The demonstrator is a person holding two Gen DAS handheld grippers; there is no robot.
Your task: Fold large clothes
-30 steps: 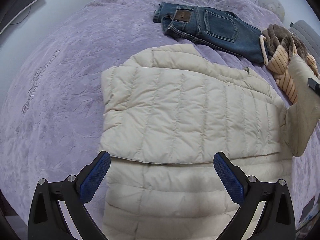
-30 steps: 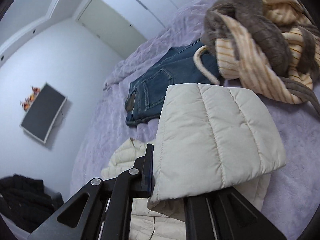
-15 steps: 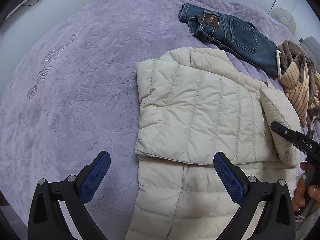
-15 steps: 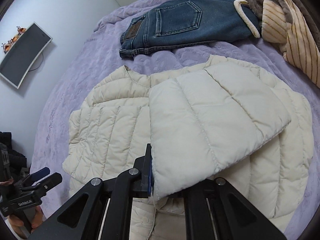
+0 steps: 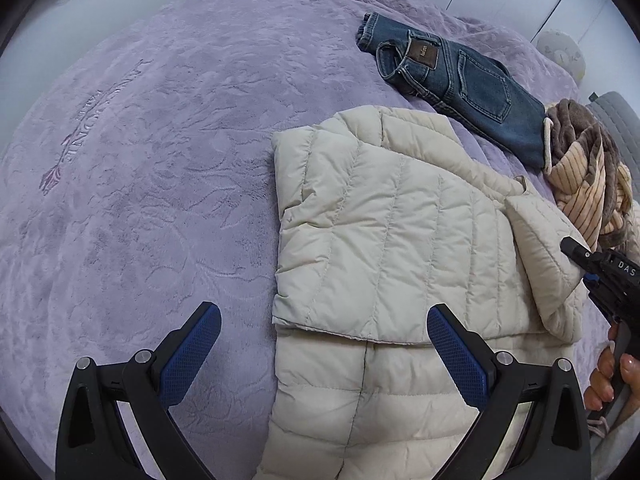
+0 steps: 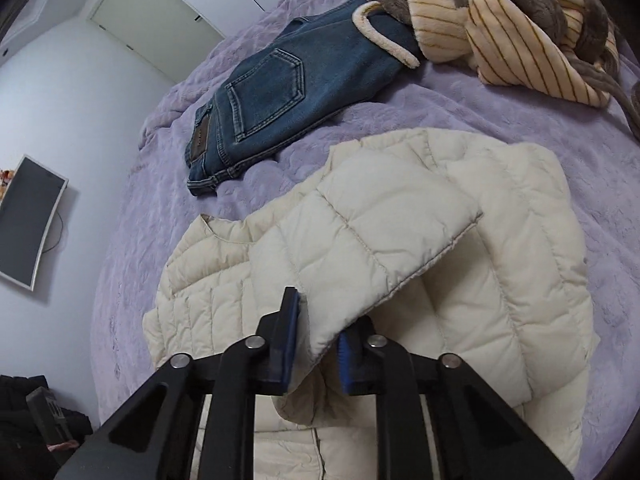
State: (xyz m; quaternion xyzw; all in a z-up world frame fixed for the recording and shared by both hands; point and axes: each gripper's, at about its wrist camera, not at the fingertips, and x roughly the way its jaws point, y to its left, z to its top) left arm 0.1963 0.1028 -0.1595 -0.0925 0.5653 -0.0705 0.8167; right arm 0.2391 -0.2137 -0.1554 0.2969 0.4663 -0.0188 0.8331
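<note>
Left gripper [image 5: 324,344] hangs over the purple embossed plush bedspread [image 5: 140,168], jaws spread wide, nothing between the blue pads, near the bottom-left edge of the folded panel. Cream quilted puffer jacket [image 5: 384,240] lies flat mid-bed, left side already turned in across the body, hem end running toward the cameras. Right gripper [image 6: 318,350] has the cream quilted sleeve [image 6: 372,248] pinched at its cuff edge, jaws nearly closed with the padding squashed between them; sleeve is lifted and draped over the right side of the jacket, not yet laid flat. Beyond the jacket: folded dark blue denim jeans [image 6: 280,92], then a crumpled brown-and-cream striped fleece garment [image 6: 500,20] at far right, both apart from the jacket. Handling guess: jacket is light, puffy, soft, with a slick shell, so it springs back and slides off its own layers; folds probably need pressing down. Best grabs look like stitched seams, cuff or hem, where the fill is thin and the pads can bite, not the fat quilted channels. Next grab likely the hem corners for a lengthwise fold.
</note>
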